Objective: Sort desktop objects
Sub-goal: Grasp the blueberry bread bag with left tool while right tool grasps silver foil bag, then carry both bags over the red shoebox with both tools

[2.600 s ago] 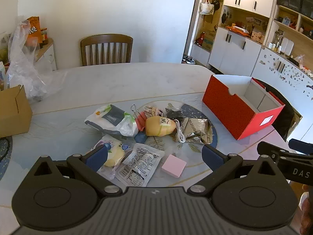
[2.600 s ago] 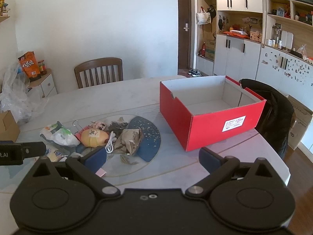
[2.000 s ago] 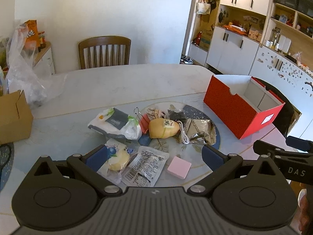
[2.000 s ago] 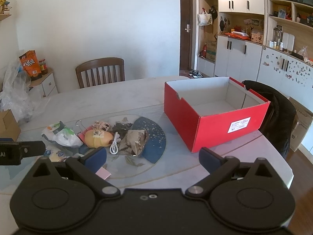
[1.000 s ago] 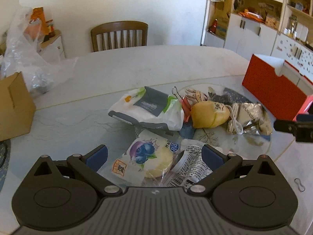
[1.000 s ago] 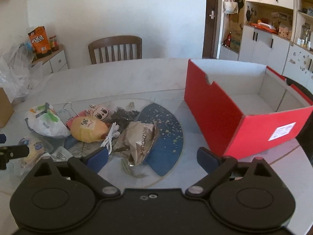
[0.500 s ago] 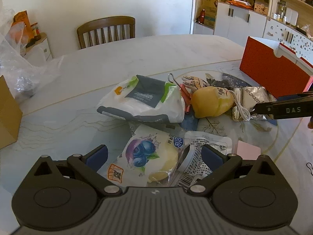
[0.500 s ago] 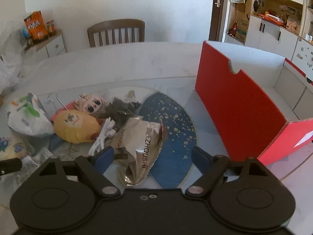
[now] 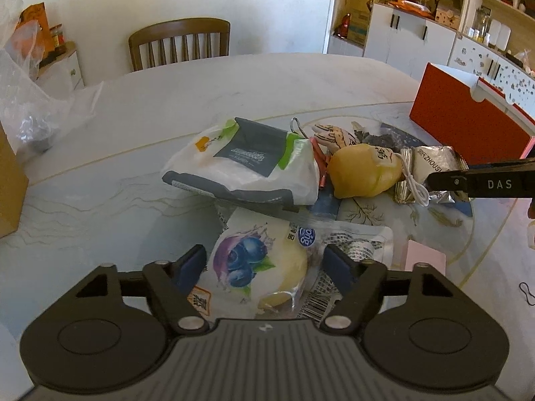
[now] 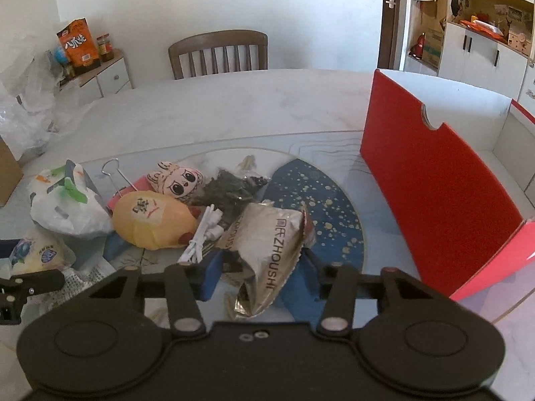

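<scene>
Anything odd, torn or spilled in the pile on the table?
Yes: the silver snack bag lies crumpled and looks torn open at its near end, between the closing right gripper. Small scraps lie on the table beside it. Nothing else stands out.

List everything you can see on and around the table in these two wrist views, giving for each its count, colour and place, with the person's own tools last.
blueberry bun packet: 1, white and purple, between the left jaws
silver snack bag: 1, silver-brown, between the right jaws
yellow plush: 1, yellow, mid pile
cartoon-face plush: 1, pale, behind the yellow plush
white plastic bag: 1, white, grey and green, left of pile
white cable: 1, beside yellow plush
pink block: 1, near table edge
red box: 1, open, right side of table
chair: 1, brown, behind the table
table: 1, pale marble
left hand-held gripper: black, closing
right hand-held gripper: black, closing
</scene>
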Available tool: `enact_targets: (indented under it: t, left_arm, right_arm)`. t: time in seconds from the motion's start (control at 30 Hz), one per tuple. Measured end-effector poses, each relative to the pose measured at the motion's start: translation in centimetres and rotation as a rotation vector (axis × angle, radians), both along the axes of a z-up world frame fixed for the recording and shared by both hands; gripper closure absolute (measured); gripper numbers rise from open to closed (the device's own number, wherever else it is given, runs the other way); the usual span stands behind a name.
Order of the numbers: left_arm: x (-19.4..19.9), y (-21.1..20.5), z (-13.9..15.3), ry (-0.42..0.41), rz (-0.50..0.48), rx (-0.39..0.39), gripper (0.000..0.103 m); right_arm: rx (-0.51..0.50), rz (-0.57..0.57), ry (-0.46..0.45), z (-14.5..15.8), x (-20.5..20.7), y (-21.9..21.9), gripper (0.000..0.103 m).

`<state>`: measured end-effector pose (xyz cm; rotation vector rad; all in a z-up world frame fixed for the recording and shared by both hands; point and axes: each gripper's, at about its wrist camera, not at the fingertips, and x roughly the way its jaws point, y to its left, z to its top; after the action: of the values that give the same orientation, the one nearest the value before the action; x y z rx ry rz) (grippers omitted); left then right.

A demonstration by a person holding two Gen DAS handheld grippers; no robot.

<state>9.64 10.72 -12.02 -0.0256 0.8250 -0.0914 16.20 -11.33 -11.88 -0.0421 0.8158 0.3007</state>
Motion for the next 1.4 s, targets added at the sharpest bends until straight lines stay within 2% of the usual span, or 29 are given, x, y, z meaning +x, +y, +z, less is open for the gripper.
enact_targets:
  t: [0.23, 0.37, 0.93, 1.27, 1.4]
  left_arm:
    - [-0.3, 0.4, 0.3, -0.010, 0.015, -0.025, 0.049]
    - [-0.5, 0.6, 0.5, -0.011, 0.040, -0.009, 0.052]
    - [-3.7, -0.9, 4.2, -0.038, 0.103, -0.064, 0.053]
    - [-4.4, -3.6, 6.7, -0.053, 0.079, -0.111, 0.053]
    - [-4.1, -5.5, 7.8, -0.068, 0.057, -0.105, 0.053]
  right_arm:
    - [0.031, 0.002, 0.001, 0.4, -0.1, -0.9, 0.072]
    - [0.042, -0.024, 0.008, 0.6, -0.1, -1.4, 0.074]
    - [0.097, -0.071, -0.010, 2.3, -3.3, -4.6, 0.075]
    - [0.156, -0.081, -0.031, 4.7, -6.1, -7.4, 0.075]
    - [0.168, -0.092, -0.049, 5.9, -6.6, -8.4, 0.075]
